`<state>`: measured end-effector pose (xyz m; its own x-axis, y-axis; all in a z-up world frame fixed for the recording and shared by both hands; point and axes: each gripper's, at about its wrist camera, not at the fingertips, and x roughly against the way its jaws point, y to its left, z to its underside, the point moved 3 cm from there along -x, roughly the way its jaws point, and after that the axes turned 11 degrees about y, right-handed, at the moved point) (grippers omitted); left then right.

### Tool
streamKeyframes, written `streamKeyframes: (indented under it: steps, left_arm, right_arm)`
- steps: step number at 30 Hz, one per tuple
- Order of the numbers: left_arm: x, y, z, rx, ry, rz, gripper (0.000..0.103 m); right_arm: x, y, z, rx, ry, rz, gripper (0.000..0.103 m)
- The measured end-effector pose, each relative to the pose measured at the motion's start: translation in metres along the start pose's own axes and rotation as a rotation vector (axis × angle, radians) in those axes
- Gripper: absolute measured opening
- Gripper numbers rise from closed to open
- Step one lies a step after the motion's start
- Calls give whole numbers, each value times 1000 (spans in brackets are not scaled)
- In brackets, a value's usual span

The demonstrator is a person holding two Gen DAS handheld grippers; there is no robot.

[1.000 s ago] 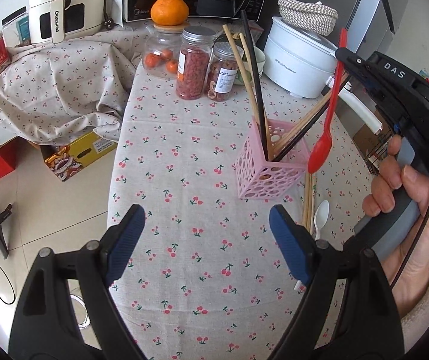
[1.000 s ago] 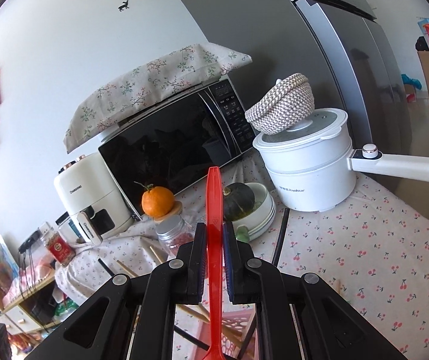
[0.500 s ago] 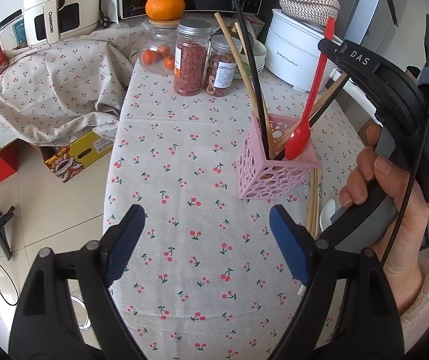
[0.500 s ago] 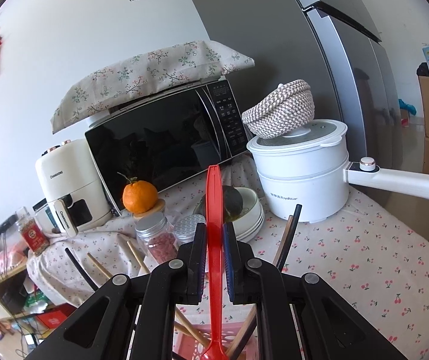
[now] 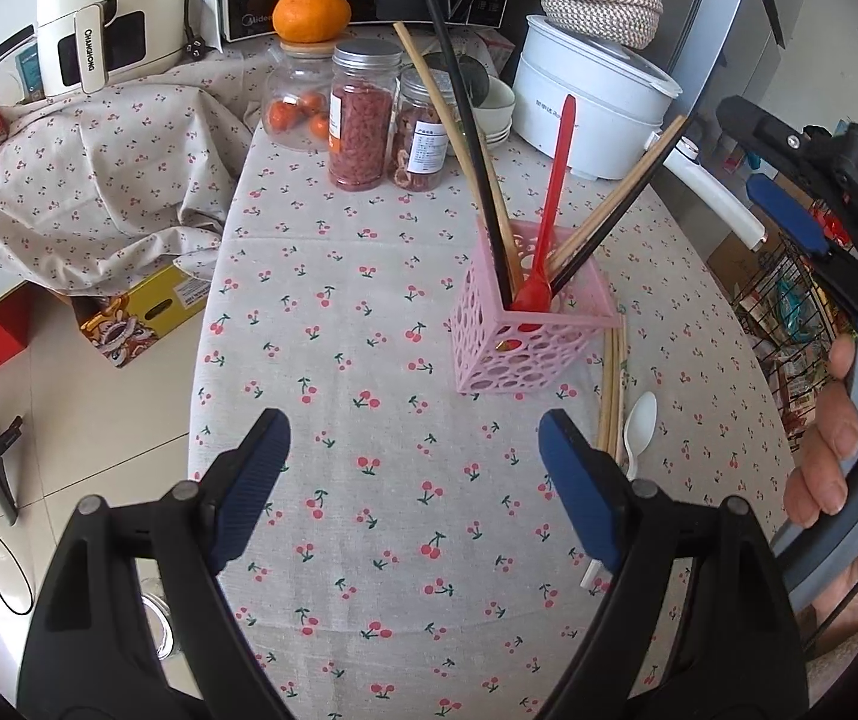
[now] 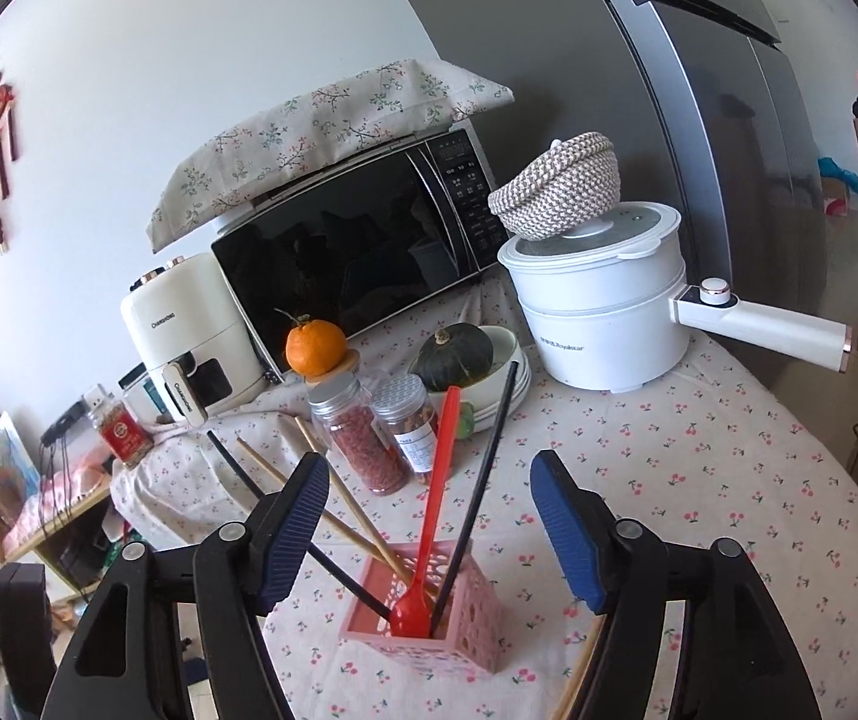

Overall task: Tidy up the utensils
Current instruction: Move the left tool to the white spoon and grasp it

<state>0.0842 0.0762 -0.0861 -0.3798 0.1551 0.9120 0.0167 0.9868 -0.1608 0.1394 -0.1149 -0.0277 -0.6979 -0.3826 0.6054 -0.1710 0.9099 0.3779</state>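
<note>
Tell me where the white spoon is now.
In the left wrist view, the white spoon lies on the tablecloth, right of the loose chopsticks, near the pink holder.

Cherry-print tablecloth (image 5: pixel 369 312) spread over table. Microwave (image 6: pixel 363 252) set at back, covered by floral cloth (image 6: pixel 321 126). White air fryer (image 6: pixel 183 330) placed beside it. Mandarin (image 6: pixel 315 348) perched on jar lid. White electric pot (image 6: pixel 603 324) topped by woven basket (image 6: pixel 558 186). Dark green squash (image 6: pixel 456 354) held in bowl.
</note>
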Motion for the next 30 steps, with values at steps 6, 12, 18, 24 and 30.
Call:
streamKeyframes:
  steps: [6, 12, 18, 24, 30]
  left_arm:
    - [-4, -19, 4, -31, 9, 6, 85]
    - [-9, -44, 9, -89, 26, -5, 85]
    - [-18, -67, 14, -138, 48, -24, 85]
    - [-33, -94, 19, -209, 73, -55, 85]
    - [-50, -125, 23, -298, 103, -49, 85]
  right_arm:
    - [22, -39, 13, -22, 98, 99, 82]
    - [32, -80, 31, -89, 226, 192, 84]
    - [40, -116, 50, -147, 353, 254, 84]
    - [48, -155, 66, -185, 443, 320, 84]
    - [54, -195, 80, -245, 519, 339, 84]
